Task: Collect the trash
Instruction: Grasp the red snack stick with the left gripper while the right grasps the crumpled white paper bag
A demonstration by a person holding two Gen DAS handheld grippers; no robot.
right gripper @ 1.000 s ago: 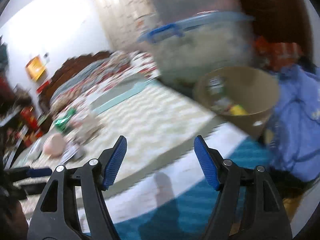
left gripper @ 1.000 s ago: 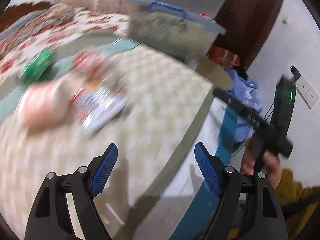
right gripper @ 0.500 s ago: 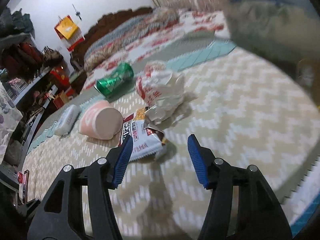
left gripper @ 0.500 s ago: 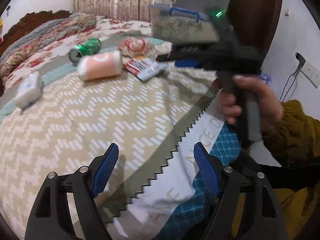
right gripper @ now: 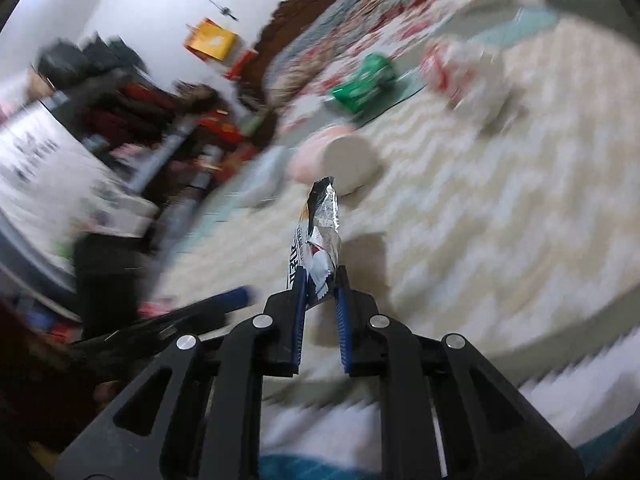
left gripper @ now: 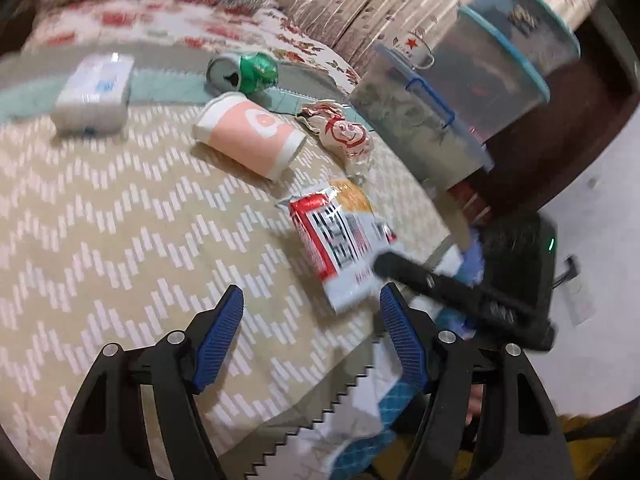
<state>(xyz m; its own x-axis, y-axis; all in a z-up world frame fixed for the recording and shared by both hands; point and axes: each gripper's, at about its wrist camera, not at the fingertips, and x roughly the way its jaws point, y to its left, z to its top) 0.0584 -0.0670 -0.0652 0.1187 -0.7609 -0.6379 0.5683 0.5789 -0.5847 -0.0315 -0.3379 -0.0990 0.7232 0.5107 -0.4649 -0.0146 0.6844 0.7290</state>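
The right claw (right gripper: 321, 280) has just closed, its ribbed blue pads pinching a crinkled foil snack wrapper (right gripper: 320, 236) above the zigzag bedspread (left gripper: 120, 220). The left claw (left gripper: 312, 316) has narrowed a little, holding nothing. Nearby lie a pink paper cup (left gripper: 250, 136) on its side, a dented green can (left gripper: 244, 72), and stacked translucent lidded bins (left gripper: 460, 92) whose contents are indistinct.

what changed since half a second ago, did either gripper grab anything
The right gripper has just closed its jaws on the end of the red and white snack wrapper, which half a second ago lay free between its open jaws. The left gripper has narrowed slightly but holds nothing. The pink paper cup, green can, crumpled bag and tissue pack lie where they were on the bed.
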